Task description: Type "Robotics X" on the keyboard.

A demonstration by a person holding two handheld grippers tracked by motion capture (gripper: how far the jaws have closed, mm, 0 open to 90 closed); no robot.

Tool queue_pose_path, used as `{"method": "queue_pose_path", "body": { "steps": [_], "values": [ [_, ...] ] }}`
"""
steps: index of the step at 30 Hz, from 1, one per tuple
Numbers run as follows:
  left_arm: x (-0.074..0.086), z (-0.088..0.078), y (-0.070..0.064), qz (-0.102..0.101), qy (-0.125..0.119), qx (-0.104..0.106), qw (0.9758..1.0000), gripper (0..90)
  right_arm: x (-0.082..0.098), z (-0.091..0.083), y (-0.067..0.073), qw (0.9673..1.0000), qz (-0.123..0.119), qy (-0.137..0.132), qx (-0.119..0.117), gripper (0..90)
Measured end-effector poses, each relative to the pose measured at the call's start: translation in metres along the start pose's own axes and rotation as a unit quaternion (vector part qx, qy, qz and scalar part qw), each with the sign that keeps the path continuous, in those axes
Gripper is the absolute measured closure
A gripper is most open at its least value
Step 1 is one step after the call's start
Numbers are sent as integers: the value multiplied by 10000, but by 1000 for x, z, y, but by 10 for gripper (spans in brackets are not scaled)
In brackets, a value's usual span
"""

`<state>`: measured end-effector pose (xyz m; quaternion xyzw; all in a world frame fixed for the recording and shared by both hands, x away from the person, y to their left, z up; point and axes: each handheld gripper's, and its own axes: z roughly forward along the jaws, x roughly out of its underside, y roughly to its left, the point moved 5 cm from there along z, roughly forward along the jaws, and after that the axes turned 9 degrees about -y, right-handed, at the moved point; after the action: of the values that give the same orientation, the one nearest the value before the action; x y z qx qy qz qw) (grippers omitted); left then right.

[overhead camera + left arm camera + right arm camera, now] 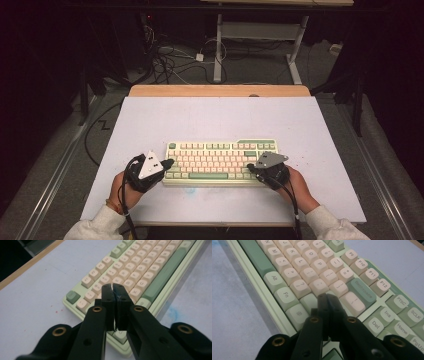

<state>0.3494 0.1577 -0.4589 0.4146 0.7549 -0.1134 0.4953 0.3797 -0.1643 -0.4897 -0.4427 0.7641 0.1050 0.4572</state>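
A green and cream mechanical keyboard (220, 162) lies near the front edge of the white table top (220, 120), between the person's two hands. The left gripper (113, 286) hangs over the keyboard's left end, its jaws pressed together with nothing between them. The right gripper (327, 296) sits over the keys at the right end, its jaws likewise closed and empty.

One keyboard (215, 162), two grippers (169, 163) (249, 168)

— Where are the hands?
— Both come up from the bottom, low and well apart.
— And the left gripper (169, 162)?
— Jaws pressed together.
— The right gripper (249, 167)?
— Closed too, I think; its tips are hard to see.
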Motion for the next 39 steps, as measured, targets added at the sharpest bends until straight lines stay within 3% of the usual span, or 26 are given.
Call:
{"method": "queue_pose_path", "body": {
  "steps": [6, 14, 16, 20, 26, 39],
  "values": [
    [-8, 14, -5, 105, 96, 185, 9997, 878, 0, 0, 0, 10000, 14, -3, 20, 900],
    [-11, 37, -14, 111, 376, 587, 9975, 877, 0, 0, 1, 10000, 23, -10, 50, 900],
    [-9, 42, -14, 159, 496, 562, 9971, 877, 0, 0, 1, 10000, 37, -12, 47, 900],
    [-6, 48, -13, 65, 505, 633, 9967, 877, 1, 0, 1, 10000, 65, -37, 47, 900],
    [-4, 57, -18, 160, 635, 701, 9954, 877, 1, 0, 1, 10000, 52, -23, 73, 900],
    [2, 60, -19, 170, 761, 711, 9944, 878, 1, 0, 1, 9999, 46, -35, 88, 900]
  ]
}}
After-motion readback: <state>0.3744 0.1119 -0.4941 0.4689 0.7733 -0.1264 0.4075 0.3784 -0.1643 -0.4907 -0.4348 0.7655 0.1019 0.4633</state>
